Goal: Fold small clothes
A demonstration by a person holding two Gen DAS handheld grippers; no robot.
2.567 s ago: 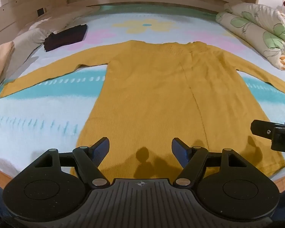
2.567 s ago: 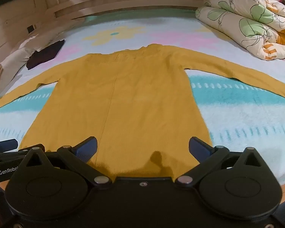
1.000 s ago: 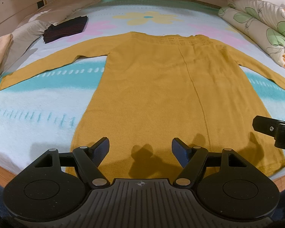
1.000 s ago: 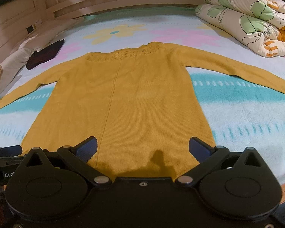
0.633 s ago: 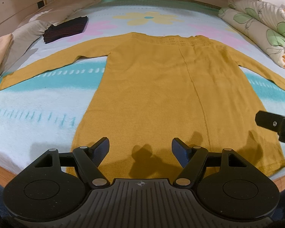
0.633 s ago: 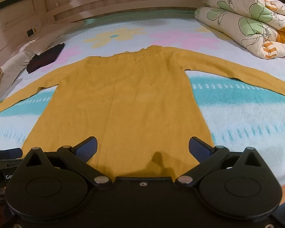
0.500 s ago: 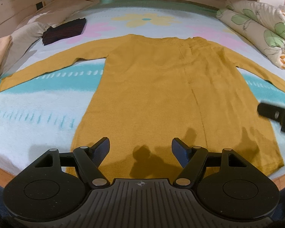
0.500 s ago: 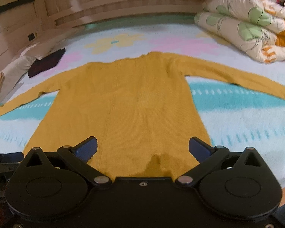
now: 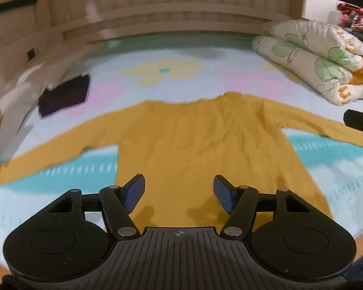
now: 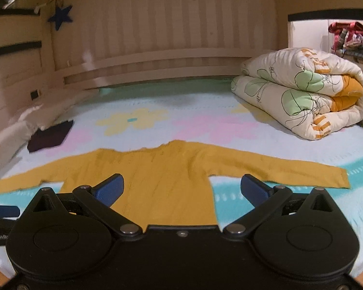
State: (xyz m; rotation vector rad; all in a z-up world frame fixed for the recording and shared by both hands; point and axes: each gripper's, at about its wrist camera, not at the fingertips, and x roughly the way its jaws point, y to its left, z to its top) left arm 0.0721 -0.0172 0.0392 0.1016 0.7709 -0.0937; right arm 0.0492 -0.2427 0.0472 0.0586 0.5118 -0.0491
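Observation:
A mustard-yellow long-sleeved sweater [image 9: 200, 149] lies flat on the bed with both sleeves spread out; it also shows in the right wrist view [image 10: 167, 183]. My left gripper [image 9: 179, 192] is open and empty, held above the sweater's lower part. My right gripper [image 10: 181, 189] is open and empty, above the sweater's body near its right side. The right gripper's tip [image 9: 359, 120] shows at the right edge of the left wrist view, over the right sleeve. The left gripper's tip [image 10: 2, 211] shows at the left edge of the right wrist view.
A rolled floral quilt [image 10: 302, 89] lies at the back right of the bed. A dark folded garment [image 9: 65, 94] and pale pillows [image 10: 19, 125] lie at the back left. A wooden headboard wall [image 10: 171, 36] stands behind. The bed's wooden front edge [image 9: 309, 244] is below.
Both grippers have tilted up, so the views now show more of the wall and less of the hem. The right gripper's tip has moved up towards the right sleeve. Both stay open.

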